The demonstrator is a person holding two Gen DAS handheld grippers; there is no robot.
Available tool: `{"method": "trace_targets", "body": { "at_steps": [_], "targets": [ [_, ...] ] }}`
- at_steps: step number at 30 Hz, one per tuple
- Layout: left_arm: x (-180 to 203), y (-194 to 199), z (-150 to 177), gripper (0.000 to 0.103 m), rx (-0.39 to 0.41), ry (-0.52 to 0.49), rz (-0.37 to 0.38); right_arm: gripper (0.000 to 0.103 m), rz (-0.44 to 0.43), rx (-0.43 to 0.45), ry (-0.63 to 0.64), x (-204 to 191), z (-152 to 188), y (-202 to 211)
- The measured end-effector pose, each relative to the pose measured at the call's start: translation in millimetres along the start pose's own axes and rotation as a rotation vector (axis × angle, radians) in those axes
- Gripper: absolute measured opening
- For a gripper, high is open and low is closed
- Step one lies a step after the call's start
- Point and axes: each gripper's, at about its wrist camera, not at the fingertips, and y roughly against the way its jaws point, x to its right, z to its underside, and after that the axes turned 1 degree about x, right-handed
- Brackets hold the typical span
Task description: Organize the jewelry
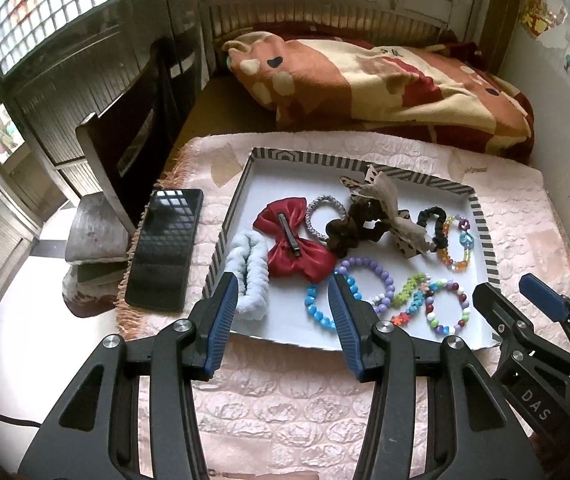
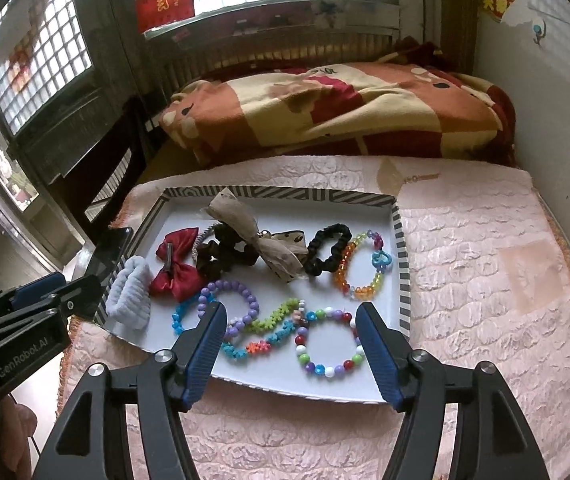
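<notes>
Jewelry lies in the tray [image 2: 401, 240] with the striped rim, on the pink cloth [image 2: 485, 280]: bead bracelets in front, the red bow [image 1: 293, 240] and scrunchies behind. We see the left gripper [image 1: 283, 300] above the tray's near left part, jaws wide apart, holding nothing. The right gripper [image 2: 289, 332] hangs over the multicolour bracelet [image 2: 327, 344], jaws also apart and empty.

Tray [image 2: 401, 240] looked like matt white cardboard w/ striped paper rim. Red bow [image 1: 299, 246] was shiny satin; white scrunchie [image 1: 251, 276] fluffy cloth. Beaded bracelets [image 2: 327, 344] were glossy plastic. Pink mat [image 2: 485, 280] was quilted, puckered fabric. Phone [image 1: 165, 248] had smooth glossy glass. Blanket [image 1: 385, 88] looked soft fleece.
</notes>
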Motion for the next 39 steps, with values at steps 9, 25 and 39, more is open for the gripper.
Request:
{"method": "trace_targets", "body": {
  "at_steps": [9, 25, 39],
  "targets": [
    [-0.4, 2.6, 1.2, 0.046, 0.003, 0.001, 0.005, 0.066, 0.004, -0.004, 0.005, -1.2, 0.7, 1.0],
    [0.2, 2.0, 0.4, 0.046, -0.002, 0.006, 0.004, 0.066, -0.001, -0.018, 0.013, -0.2, 0.4, -1.8],
    [11.5, 1.7, 2.2, 0.046, -0.006, -0.007, 0.015, 0.066, -0.001, -0.025, 0.007, 6.8, 4.0, -2.9]
  ]
}}
